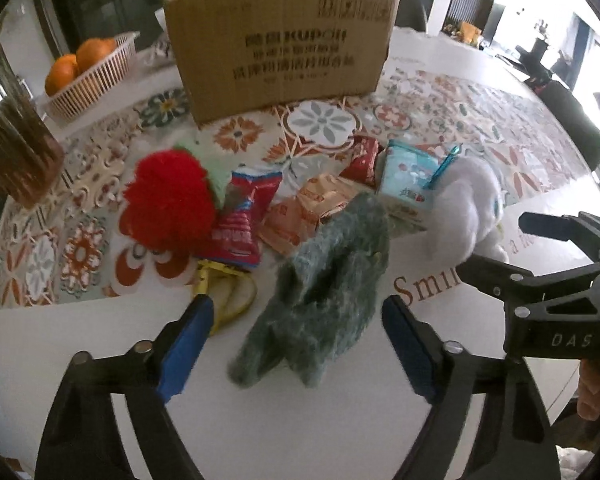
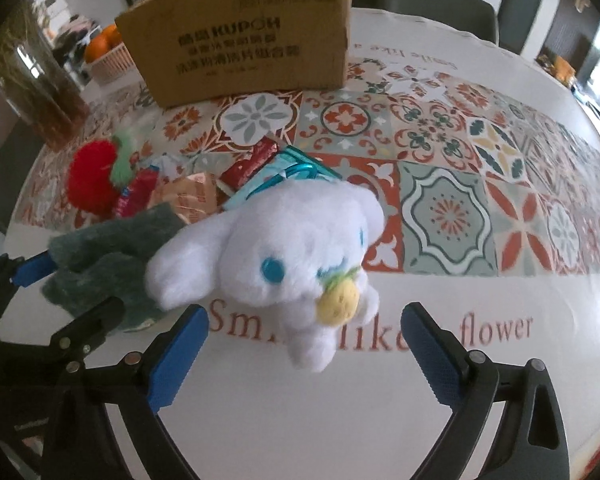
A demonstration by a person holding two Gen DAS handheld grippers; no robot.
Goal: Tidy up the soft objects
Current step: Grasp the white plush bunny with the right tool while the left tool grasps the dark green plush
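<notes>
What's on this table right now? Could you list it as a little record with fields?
left gripper: open, grey-green fuzzy toy between its fingers
right gripper: open, around the white plush dog
red pompom toy: left of the snack packets
cardboard box: behind the pile
basket of oranges: far left
table: white, tile-patterned centre

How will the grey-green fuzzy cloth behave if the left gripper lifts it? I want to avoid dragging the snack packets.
The grey-green fuzzy cloth lies crumpled, so it will probably droop limply. Its pile should grip the blue pads well. One end nears the orange packets; they might shift.
</notes>
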